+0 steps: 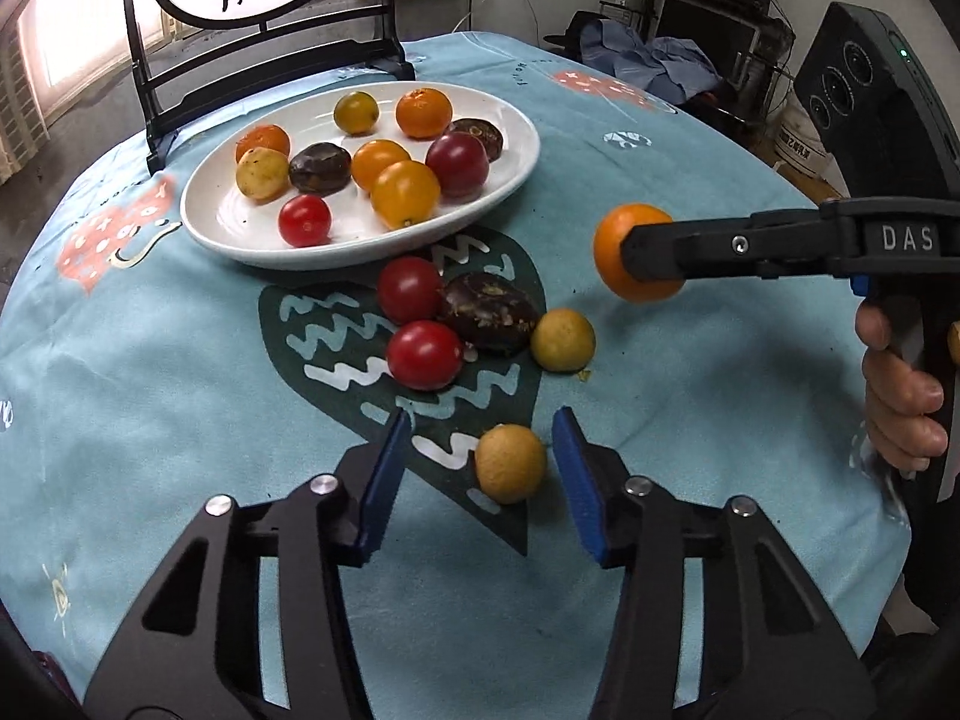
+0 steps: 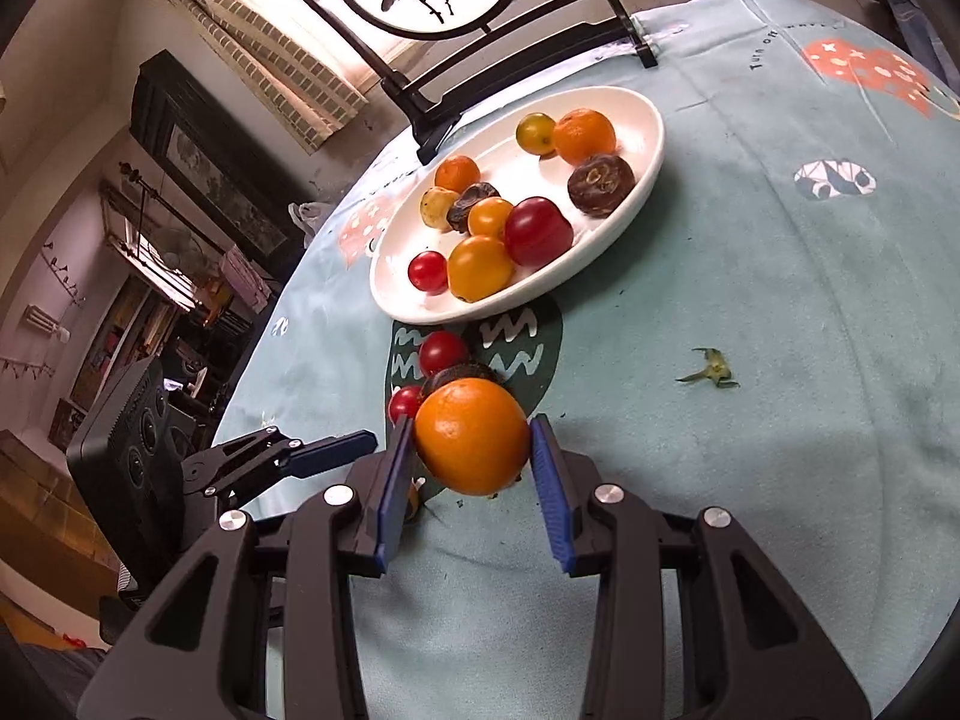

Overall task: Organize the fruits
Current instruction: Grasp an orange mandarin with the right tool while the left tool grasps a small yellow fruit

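Between the blue pads of the right gripper (image 2: 473, 441), an orange (image 2: 472, 435), clamped on both sides and lifted clear of the bench (image 2: 750, 312). Jaws drawn in narrow to the fruit's width, pads pressed flat against its skin.

Ahead of the left gripper (image 1: 480, 474), a small yellow fruit (image 1: 510, 463) lying on the blue cloth, between the two pads but nearer the right-hand one, touched by neither as far as can be seen. Jaws part open, wider than the fruit.

Beyond the left jaws, loose on the cloth: two red tomatoes (image 1: 410, 290), a dark wrinkled fruit (image 1: 489, 311) and a second yellow fruit (image 1: 563, 340), bunched close together. Farther ahead of both jaws, a white oval plate (image 1: 228, 222) carrying a mix of orange, yellow, red and dark fruits.
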A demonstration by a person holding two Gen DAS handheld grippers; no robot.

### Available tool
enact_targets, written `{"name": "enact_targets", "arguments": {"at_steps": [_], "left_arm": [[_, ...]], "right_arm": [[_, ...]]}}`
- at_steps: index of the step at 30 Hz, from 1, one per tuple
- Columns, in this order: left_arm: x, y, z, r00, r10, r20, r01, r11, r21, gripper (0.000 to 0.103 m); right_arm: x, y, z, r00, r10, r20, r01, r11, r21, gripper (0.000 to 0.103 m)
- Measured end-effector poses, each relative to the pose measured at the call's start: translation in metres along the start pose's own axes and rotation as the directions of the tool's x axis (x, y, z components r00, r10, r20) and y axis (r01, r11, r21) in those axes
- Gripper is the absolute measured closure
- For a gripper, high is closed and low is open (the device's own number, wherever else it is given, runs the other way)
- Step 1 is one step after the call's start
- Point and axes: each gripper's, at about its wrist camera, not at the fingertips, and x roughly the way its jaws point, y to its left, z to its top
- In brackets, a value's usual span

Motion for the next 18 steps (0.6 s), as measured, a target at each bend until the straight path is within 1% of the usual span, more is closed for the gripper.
{"name": "enact_targets", "arguments": {"at_steps": [3, 7, 10, 13, 16, 18], "left_arm": [[0.0028, 0.0002, -0.0015, 1.0, -0.022, -0.011, 0.022, 1.0, -0.006, 0.06], [0.0046, -0.0047, -0.0033, 0.999, -0.034, -0.027, 0.034, 0.999, 0.021, 0.061], [0.0087, -0.0076, -0.0045, 0.998, -0.03, -0.047, 0.031, 0.999, 0.038, 0.065], [0.0088, -0.007, -0.0052, 0.999, -0.025, -0.047, 0.027, 0.999, 0.039, 0.067], [0.0092, -0.0059, -0.0051, 0.999, -0.02, -0.046, 0.022, 0.999, 0.036, 0.071], [0.0091, -0.0056, -0.0046, 0.998, -0.03, -0.046, 0.032, 0.999, 0.037, 0.077]], "right_arm": [[0.0, -0.0024, -0.0006, 1.0, -0.002, -0.003, 0.002, 1.0, 0.01, 0.064], [0.0014, -0.0034, -0.0018, 1.0, -0.01, -0.012, 0.01, 1.0, 0.012, 0.064], [0.0011, -0.0025, -0.0021, 1.0, -0.012, -0.011, 0.012, 1.0, 0.006, 0.064], [0.0016, -0.0025, -0.0019, 1.0, -0.012, -0.012, 0.012, 1.0, 0.006, 0.064], [0.0011, -0.0025, -0.0018, 1.0, -0.018, -0.01, 0.018, 1.0, 0.007, 0.064], [0.0009, -0.0026, -0.0013, 1.0, -0.018, -0.006, 0.018, 1.0, 0.007, 0.064]]}}
